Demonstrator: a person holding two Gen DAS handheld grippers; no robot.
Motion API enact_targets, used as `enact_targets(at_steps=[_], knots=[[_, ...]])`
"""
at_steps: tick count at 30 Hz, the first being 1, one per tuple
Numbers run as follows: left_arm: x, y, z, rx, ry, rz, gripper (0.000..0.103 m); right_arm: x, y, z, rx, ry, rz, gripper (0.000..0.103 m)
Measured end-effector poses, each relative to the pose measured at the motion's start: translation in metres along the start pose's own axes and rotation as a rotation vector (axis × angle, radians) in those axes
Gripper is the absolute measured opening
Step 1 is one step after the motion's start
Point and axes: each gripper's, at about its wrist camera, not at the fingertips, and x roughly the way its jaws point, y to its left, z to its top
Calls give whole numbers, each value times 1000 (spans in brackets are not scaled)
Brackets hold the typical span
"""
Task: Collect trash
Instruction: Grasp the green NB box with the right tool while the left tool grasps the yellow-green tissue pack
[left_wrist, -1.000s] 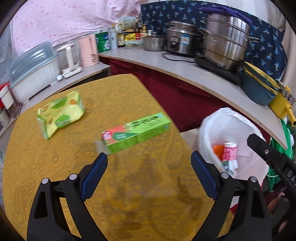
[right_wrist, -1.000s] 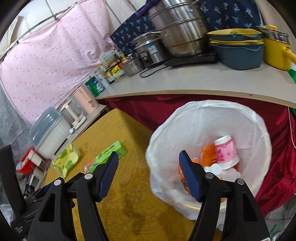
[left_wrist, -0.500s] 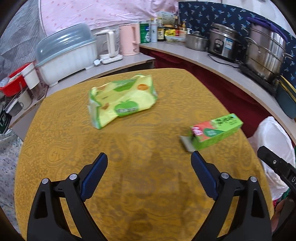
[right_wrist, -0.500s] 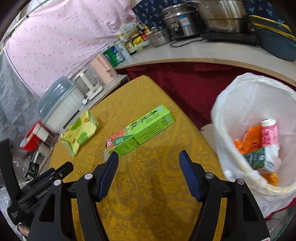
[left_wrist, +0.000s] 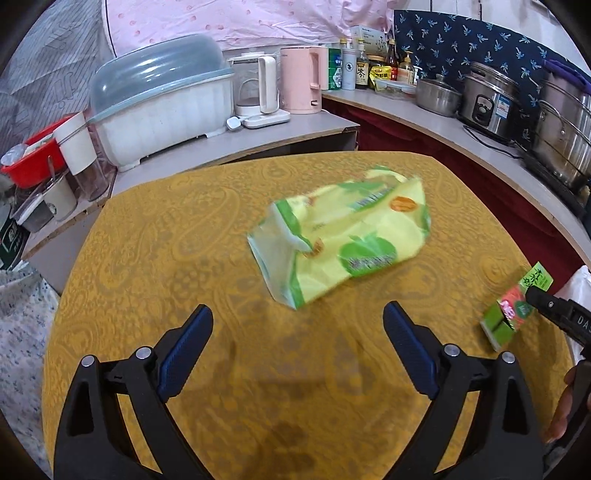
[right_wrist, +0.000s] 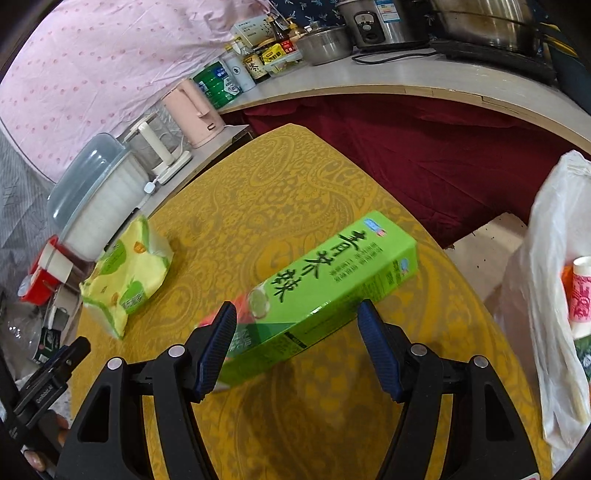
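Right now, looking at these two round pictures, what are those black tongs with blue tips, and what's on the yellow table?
Those are two hand-held grippers, one in each of a person's hands, each with a small wide-angle camera looking along its fingers. One picture is from the left gripper, the other from the right gripper. Both stand open and hold nothing. On the mustard-yellow patterned tablecloth lie a crumpled yellow-green plastic snack bag and a long green cardboard tea carton, which lies on the cloth between the right gripper's fingers, not yet gripped. At the right edge is a white plastic trash bag with rubbish inside.
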Motion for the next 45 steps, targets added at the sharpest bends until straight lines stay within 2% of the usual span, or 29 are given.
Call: enact_targets(at_steps=[5, 12, 15, 17, 18, 20, 23, 28, 33, 35, 38, 40, 42, 44, 45], knots=[[32, 13, 15, 32, 13, -39, 90, 22, 11, 15, -34, 8, -21, 69], [62, 9, 27, 74, 7, -75, 88, 39, 35, 27, -91, 13, -18, 69], [71, 3, 28, 75, 23, -103, 70, 45, 46, 26, -119, 19, -25, 70], [75, -3, 26, 78, 44, -118, 53, 47, 51, 25, -134, 20, -28, 70], [73, -6, 24, 80, 38, -108, 51, 48, 54, 23, -140, 22, -29, 71], [68, -11, 21, 87, 36, -100, 27, 49, 60, 18, -153, 25, -34, 71], [59, -15, 15, 73, 42, -93, 18, 47, 67, 11, -171, 27, -39, 71], [39, -23, -4, 34, 65, -88, 15, 44, 77, -3, -176, 42, -47, 74], [15, -33, -29, -14, 91, -78, 15, 36, 82, -24, -227, 30, -91, 74], [6, -33, -38, -46, 105, -92, 15, 31, 78, -29, -225, 30, -96, 71], [-8, -38, -51, -67, 124, -134, 16, 18, 64, -36, -225, 25, -113, 62], [-18, -45, -57, -48, 121, -154, 19, 11, 57, -39, -224, 27, -116, 51], [-30, -48, -62, -29, 90, -129, 29, 1, 45, -43, -223, 27, -119, 45], [-38, -49, -62, -15, 57, -116, 61, -7, 35, -45, -214, 23, -123, 44], [-40, -49, -61, -13, 43, -108, 66, -10, 30, -45, -208, 22, -123, 44]])
